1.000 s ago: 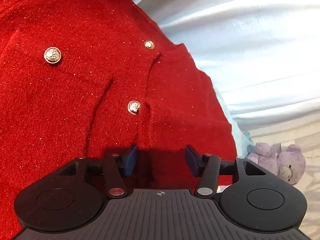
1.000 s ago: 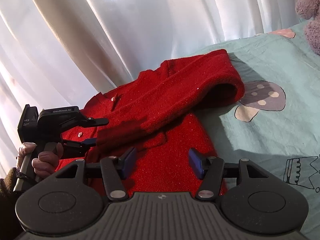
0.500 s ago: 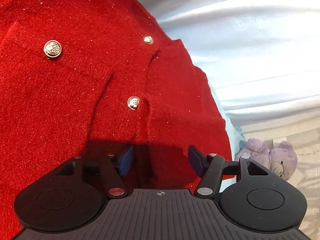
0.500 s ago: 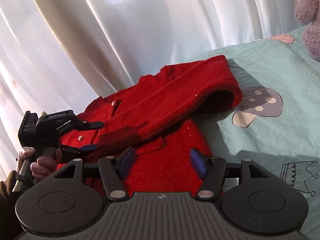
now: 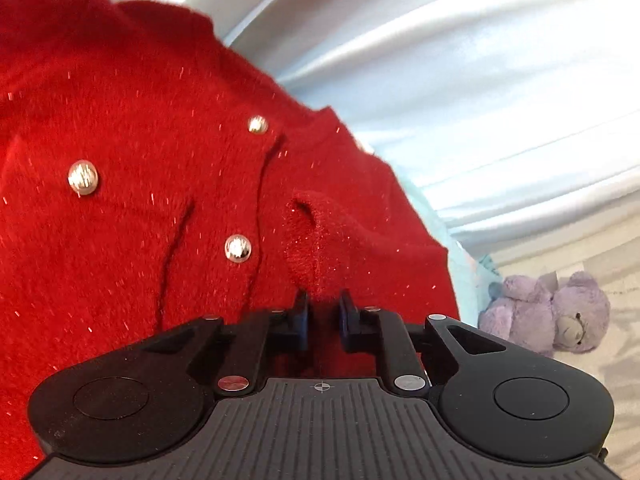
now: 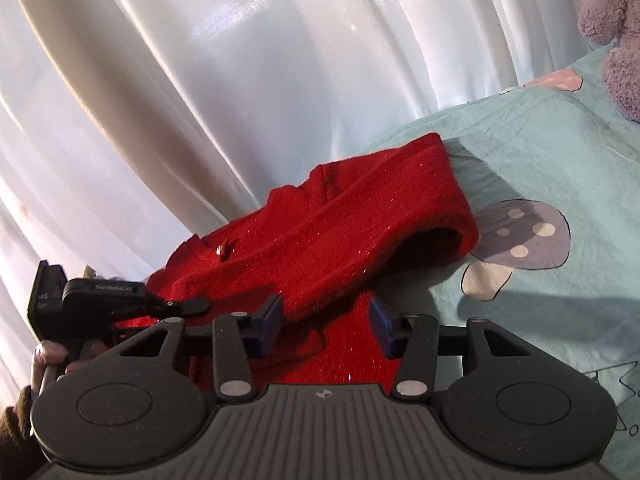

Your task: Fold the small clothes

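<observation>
A small red knit cardigan (image 5: 140,208) with gold buttons (image 5: 83,177) lies on a teal bedsheet (image 6: 540,168). My left gripper (image 5: 323,308) is shut on a pinched fold of the cardigan's fabric and lifts it a little. In the right wrist view the cardigan (image 6: 340,232) lies partly folded, with one sleeve laid across it. My right gripper (image 6: 326,322) is open, its blue pads on either side of the cardigan's near edge, holding nothing. The left gripper also shows at the left of that view (image 6: 188,306).
White curtains (image 6: 240,80) hang close behind the bed. A purple teddy bear (image 5: 552,312) lies on the floor beyond the bed's edge, and a purple plush (image 6: 616,32) sits at the far right of the sheet. The sheet carries a mushroom print (image 6: 520,240).
My left gripper has closed on the cardigan's fabric and bunched it up. My right gripper has stayed open and drawn slightly back towards the cardigan's near edge.
</observation>
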Demonstrator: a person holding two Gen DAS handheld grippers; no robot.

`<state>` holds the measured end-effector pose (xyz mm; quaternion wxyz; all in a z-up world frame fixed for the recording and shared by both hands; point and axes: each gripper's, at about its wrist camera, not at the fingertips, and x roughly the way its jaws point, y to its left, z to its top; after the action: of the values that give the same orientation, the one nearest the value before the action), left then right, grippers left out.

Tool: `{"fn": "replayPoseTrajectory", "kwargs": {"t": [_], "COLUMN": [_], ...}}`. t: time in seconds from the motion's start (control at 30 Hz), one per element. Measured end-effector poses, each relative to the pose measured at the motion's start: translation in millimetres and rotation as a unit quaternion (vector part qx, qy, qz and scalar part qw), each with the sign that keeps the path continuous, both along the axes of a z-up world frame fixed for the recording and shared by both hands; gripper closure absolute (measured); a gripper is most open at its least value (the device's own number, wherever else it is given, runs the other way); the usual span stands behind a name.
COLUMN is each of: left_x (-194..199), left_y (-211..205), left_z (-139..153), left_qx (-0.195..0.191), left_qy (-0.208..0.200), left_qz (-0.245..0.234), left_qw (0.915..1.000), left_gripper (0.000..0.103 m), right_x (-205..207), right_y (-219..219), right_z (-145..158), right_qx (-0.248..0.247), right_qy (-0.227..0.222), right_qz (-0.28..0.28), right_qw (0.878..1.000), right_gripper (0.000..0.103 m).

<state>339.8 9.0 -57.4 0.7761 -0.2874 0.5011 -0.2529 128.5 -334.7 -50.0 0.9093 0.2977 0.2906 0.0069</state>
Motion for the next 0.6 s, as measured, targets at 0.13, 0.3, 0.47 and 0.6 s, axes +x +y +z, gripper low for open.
{"fn": "replayPoseTrajectory", "kwargs": {"t": [0.13,0.3,0.47,0.6], "left_x": [1.8,5.6,7.6,7.4], "left_y": [29.5,69.7,89.8,98.3], "left_z": [30.1,26.5,-9.0,-24.1], "left_qx": [0.045,0.152,0.183,0.127], "left_qy": [-0.052,-0.063,-0.025,-0.033], "left_qz": [0.030,0.080,0.103,0.122], "left_qw": [0.9972,0.9832,0.9774,0.9837], "left_gripper": [0.087,0.087,0.074,0.060], "right_x": [14.7,31.8,46.0,59.9], "right_y": [-9.7,-17.6,-23.3,-21.7], "right_z": [1.4,-11.8,-35.1,-49.7], "right_qx": [0.020,0.077,0.155,0.194], "right_qy": [-0.008,0.004,0.024,0.039], "right_qz": [-0.014,-0.021,-0.031,-0.036], "right_qw": [1.000,0.997,0.987,0.980], "right_gripper": [0.064,0.063,0.063,0.063]}}
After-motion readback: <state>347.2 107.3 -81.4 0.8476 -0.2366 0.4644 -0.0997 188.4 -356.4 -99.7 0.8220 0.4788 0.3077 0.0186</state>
